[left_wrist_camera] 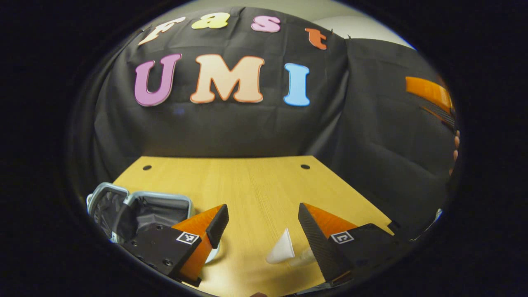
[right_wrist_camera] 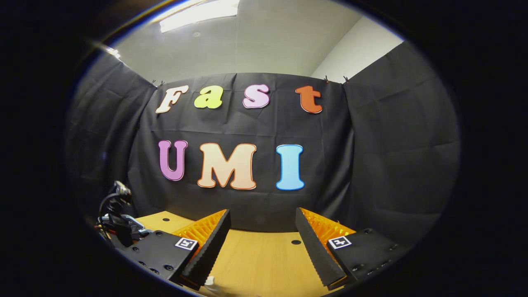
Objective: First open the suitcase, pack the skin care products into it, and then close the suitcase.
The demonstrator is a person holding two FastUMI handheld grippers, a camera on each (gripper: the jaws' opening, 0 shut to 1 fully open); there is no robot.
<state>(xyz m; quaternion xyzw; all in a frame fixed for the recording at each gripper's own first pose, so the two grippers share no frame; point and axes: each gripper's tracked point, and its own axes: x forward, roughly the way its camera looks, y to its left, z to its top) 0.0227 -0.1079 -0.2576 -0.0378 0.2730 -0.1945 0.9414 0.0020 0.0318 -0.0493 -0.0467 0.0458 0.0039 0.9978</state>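
Note:
In the left gripper view the small suitcase (left_wrist_camera: 123, 204) lies open at the table's near left, with a grey rim and black lining. My left gripper (left_wrist_camera: 262, 216) is open low over the wooden table (left_wrist_camera: 247, 185). Between its fingers lies a skin care bottle with a white cone-shaped cap (left_wrist_camera: 281, 248), and its clear body (left_wrist_camera: 304, 255) runs under the right finger. A white round item (left_wrist_camera: 214, 252) peeks out beside the left finger. The right gripper (left_wrist_camera: 431, 94) hangs high at the far right, with a person's fingertips (left_wrist_camera: 456, 148) below it. In the right gripper view my right gripper (right_wrist_camera: 262, 220) is open with nothing between its fingers.
Black cloth walls close off the back and right sides of the table. Two small holes (left_wrist_camera: 305, 166) mark the tabletop's far edge. In the right gripper view dark hardware with cables (right_wrist_camera: 117, 220) shows at the lower left, and a small white object (right_wrist_camera: 209, 284) sits at the bottom edge.

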